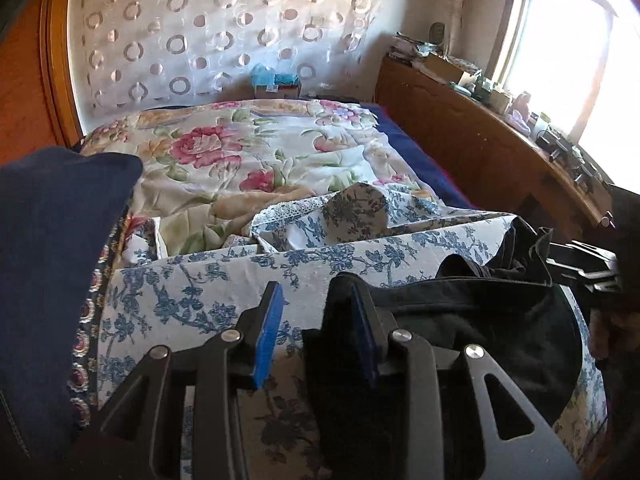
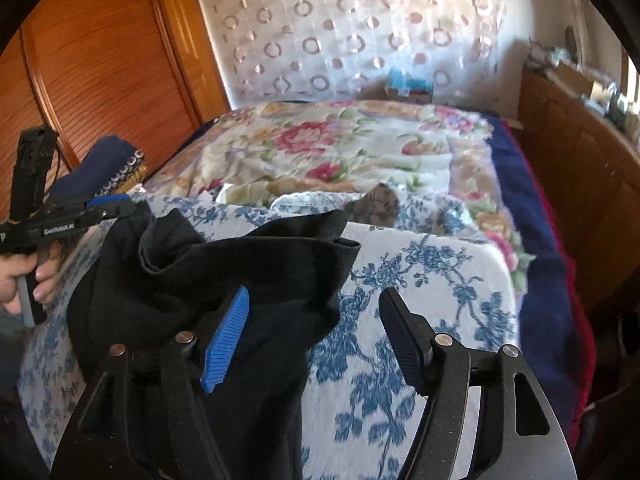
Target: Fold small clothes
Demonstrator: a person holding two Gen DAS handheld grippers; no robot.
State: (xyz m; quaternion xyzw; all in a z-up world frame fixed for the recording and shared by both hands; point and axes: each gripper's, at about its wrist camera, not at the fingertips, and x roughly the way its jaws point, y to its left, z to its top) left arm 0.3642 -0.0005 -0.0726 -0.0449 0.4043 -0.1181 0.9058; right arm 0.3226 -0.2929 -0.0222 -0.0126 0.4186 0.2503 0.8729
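A black garment (image 1: 500,312) (image 2: 224,264) lies crumpled on a blue-flowered white cloth surface (image 1: 180,288) (image 2: 432,280) at the foot of the bed. My left gripper (image 1: 314,284) has its blue pads apart, with the flowered cloth showing in the gap. The garment's edge drapes over its right finger. In the right wrist view the left gripper (image 2: 116,206) sits at the garment's far left corner, held by a hand (image 2: 24,276). My right gripper (image 2: 314,290) stands wide open, its left finger over the black fabric and its right finger over the flowered cloth. Nothing is pinched between its pads.
A rumpled pink-flowered bedspread (image 1: 224,152) (image 2: 320,140) covers the bed beyond. A navy folded item (image 1: 52,240) (image 2: 100,160) sits at the left. A cluttered wooden dresser (image 1: 480,140) runs along the right under a window. Wooden louvred doors (image 2: 100,60) stand at the left.
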